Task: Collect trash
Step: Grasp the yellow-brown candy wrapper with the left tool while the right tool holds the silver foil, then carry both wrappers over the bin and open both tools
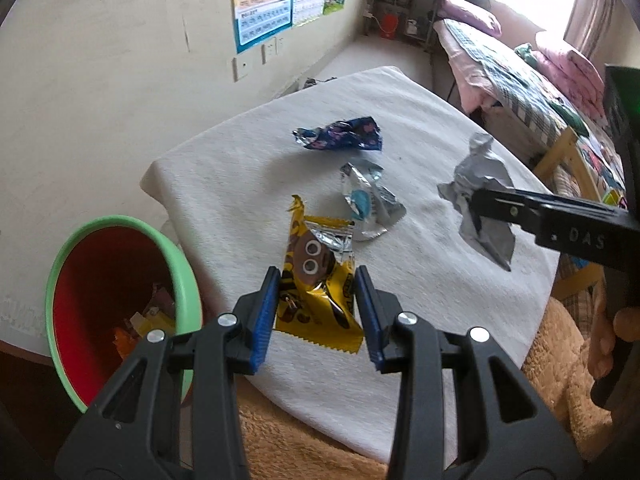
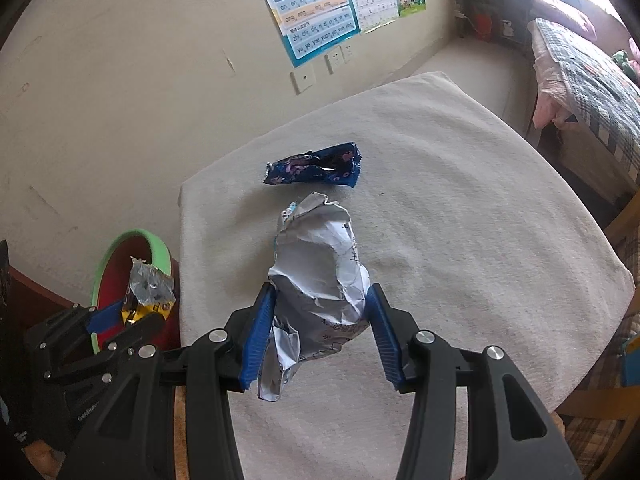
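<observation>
Trash tally: your left tool (image 1: pixel 316 312) grips the yellow wrapper (image 1: pixel 316 280), your right tool (image 2: pixel 320 332) the crumpled paper (image 2: pixel 320 276). Bin (image 1: pixel 180 264), lower left, holds some already. Blue wrapper (image 1: pixel 340 134) and silver wrapper (image 1: pixel 370 204) remain mid-counter (image 1: pixel 224 184).

both grippers, left (image 1: pixel 316 308) and right (image 2: pixel 320 328), angle downward, fingers clamped.
</observation>
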The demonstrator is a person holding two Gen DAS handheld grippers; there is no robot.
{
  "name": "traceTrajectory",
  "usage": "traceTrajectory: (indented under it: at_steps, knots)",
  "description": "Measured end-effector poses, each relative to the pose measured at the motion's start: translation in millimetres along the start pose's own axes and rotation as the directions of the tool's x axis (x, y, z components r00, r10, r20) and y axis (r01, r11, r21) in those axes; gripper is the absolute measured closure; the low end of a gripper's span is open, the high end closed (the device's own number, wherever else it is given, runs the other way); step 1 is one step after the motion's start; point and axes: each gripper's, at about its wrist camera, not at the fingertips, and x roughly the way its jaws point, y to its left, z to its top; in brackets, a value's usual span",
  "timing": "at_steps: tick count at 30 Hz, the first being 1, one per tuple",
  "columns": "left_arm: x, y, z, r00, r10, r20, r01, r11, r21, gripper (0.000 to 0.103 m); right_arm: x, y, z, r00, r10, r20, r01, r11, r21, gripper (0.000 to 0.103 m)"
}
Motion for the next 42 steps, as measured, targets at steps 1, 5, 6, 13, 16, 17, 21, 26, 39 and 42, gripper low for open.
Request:
traceTrajectory:
  at_steps: [1,5,6,13,16,17,21,26,39,42]
  knots:
    - [-0.6,0.6,0.0,1.000,0.002,0.002,-0.002,1.000,-0.003,0.066,-0.6,1.8,0.1,1.000,0.000,0.001,0.000,1.000,-0.004,0.057]
    - [-3.1,4.2,1.0,1.000,0.010,0.011,-0.010,1.000,-0.014,0.066,-0.1,6.2,-0.5,1.000,0.001,-0.002,-0.001,1.000,-0.019,0.057]
    - [-3.5,4.7,1.1,1.000,0.012,0.012,-0.012,1.000,-0.015,0.066,0.1,8.2,-1.1,1.000,0.002,-0.003,-0.002,1.000,-0.020,0.057]
    - [-1.7,8.7,-2.2,1.000,0.021,0.005,-0.021,0.999,-0.029,0.066,2.9,16.7,-4.8,1.000,0.013,-0.021,-0.014,0.999,-0.042,0.057]
    - [-2.6,9.6,-2.2,1.000,0.024,0.008,-0.024,0.999,-0.033,0.066,2.7,20.2,-5.4,1.000,0.016,-0.023,-0.017,0.999,-0.050,0.057]
    - [-2.9,10.2,-1.8,1.000,0.025,0.009,-0.025,0.999,-0.034,0.066,2.7,20.8,-5.4,1.000,0.016,-0.024,-0.017,0.998,-0.052,0.057]
    - [-2.1,13.1,-2.6,0.999,0.033,0.005,-0.032,0.999,-0.039,0.066,1.6,22.7,-6.0,1.000,0.020,-0.024,-0.021,0.998,-0.058,0.057]
    - [-3.1,22.1,-4.4,0.999,0.047,0.008,-0.046,0.997,-0.062,0.066,0.2,28.5,-6.0,0.999,0.024,-0.026,-0.026,0.997,-0.072,0.057]
    - [-14.2,50.2,-4.9,0.995,0.092,0.038,-0.087,0.988,-0.128,0.066,1.4,57.1,-8.0,0.998,0.046,-0.038,-0.051,0.989,-0.142,0.057]
    - [-15.0,58.2,-7.4,0.995,0.094,0.039,-0.087,0.985,-0.150,0.066,5.1,64.5,-9.5,0.998,0.046,-0.050,-0.053,0.986,-0.157,0.057]
